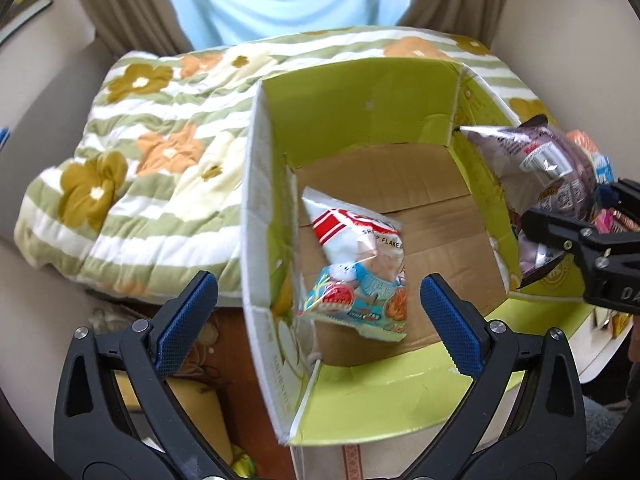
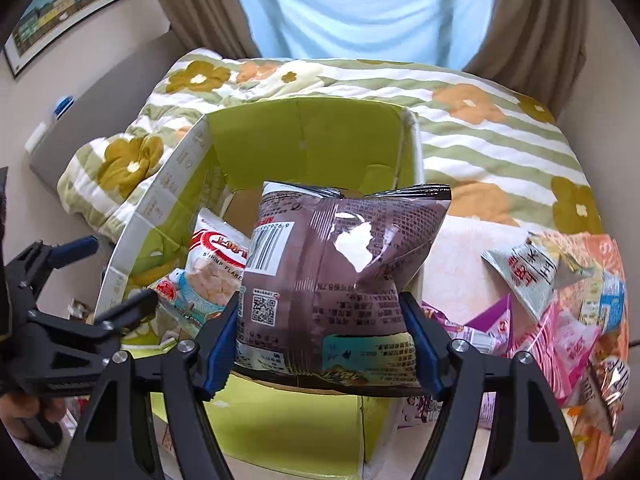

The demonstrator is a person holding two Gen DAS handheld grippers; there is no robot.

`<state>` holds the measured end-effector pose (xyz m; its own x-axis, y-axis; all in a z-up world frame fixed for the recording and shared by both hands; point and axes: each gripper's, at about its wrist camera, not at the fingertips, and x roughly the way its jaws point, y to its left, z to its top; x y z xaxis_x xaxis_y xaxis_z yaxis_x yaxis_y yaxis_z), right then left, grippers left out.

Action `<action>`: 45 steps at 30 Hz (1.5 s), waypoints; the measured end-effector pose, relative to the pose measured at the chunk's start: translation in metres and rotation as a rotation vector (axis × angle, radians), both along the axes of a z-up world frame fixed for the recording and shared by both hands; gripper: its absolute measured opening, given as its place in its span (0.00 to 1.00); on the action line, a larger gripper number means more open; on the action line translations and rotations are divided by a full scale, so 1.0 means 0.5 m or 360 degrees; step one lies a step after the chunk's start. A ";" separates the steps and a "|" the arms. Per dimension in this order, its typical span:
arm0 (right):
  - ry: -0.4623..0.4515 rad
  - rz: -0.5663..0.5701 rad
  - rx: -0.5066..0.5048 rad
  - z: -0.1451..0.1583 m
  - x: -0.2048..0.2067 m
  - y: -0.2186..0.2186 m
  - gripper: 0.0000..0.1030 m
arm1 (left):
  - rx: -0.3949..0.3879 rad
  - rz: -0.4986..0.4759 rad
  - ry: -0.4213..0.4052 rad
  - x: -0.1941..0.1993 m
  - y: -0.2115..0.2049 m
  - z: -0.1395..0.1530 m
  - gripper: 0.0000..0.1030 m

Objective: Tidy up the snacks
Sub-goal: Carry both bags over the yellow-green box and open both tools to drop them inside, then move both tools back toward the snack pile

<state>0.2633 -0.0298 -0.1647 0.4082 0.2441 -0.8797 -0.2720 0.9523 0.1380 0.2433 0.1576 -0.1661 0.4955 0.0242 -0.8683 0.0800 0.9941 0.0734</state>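
Observation:
A cardboard box with a green inner wall stands open on the bed. Inside it, near the left wall, is a white and red shrimp flakes bag, tilted on the brown bottom. My left gripper hangs over it, open wide, and its blue pads touch nothing. My right gripper is shut on a brown snack bag, held upright over the box's near right rim. In the left wrist view that brown bag shows at the box's right wall.
A floral green-striped blanket covers the bed around the box. A loose pile of snack packets lies to the right of the box. A curtained window is behind the bed. A framed picture hangs on the left wall.

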 end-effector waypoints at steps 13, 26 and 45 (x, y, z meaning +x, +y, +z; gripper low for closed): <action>0.0039 0.0209 0.0054 -0.037 0.006 0.060 0.68 | -0.0060 0.0142 -0.0043 -0.032 0.027 0.012 0.98; -0.0053 0.0188 0.0025 -0.048 -0.051 0.053 1.00 | -0.0101 0.0161 -0.0059 -0.077 0.042 0.021 0.98; -0.0278 -0.0061 0.0100 0.085 -0.180 -0.029 1.00 | -0.0224 -0.0200 -0.0185 -0.131 -0.058 0.087 0.98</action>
